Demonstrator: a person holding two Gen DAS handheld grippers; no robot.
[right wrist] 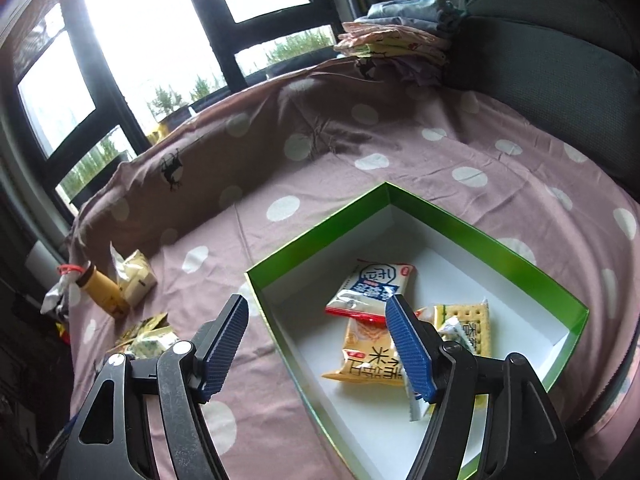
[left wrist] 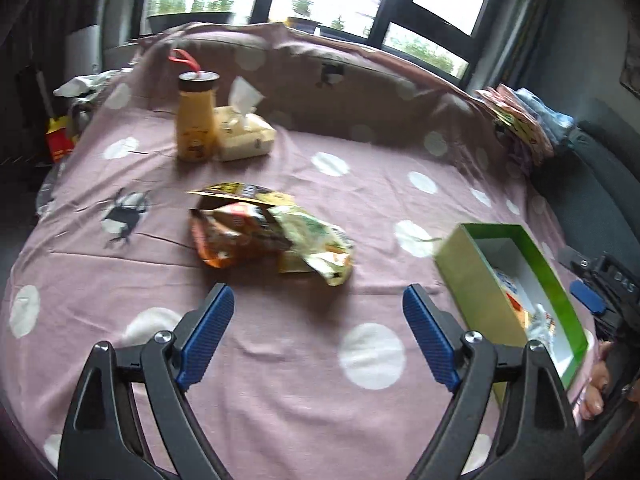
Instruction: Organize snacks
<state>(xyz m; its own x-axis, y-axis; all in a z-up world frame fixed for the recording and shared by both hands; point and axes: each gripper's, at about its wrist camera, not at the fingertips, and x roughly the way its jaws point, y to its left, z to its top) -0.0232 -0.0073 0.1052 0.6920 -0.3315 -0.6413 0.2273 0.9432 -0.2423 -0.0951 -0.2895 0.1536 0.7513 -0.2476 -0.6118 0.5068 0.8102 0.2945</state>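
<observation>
While both tongs stand released, we see snacks split between pile and box.
Left tongs (left wrist: 318,304) face the loose snack pile (left wrist: 272,232) on the spotted sheet (left wrist: 360,184); right tongs (right wrist: 316,320) hover over the green box (right wrist: 440,216) holding three packets (right wrist: 370,288).

Both wrist views look down, sharing the green box (left wrist: 472,276).

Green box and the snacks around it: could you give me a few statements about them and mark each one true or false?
1. The green box holds several snack packets. True.
2. The left hand-held gripper grips a packet. False: it is open and empty.
3. A pile of snack bags lies on the dotted cloth outside the box. True.
4. The bottle lies tipped over in the box. False: it stands upright on the cloth beside the tissue pack.
</observation>
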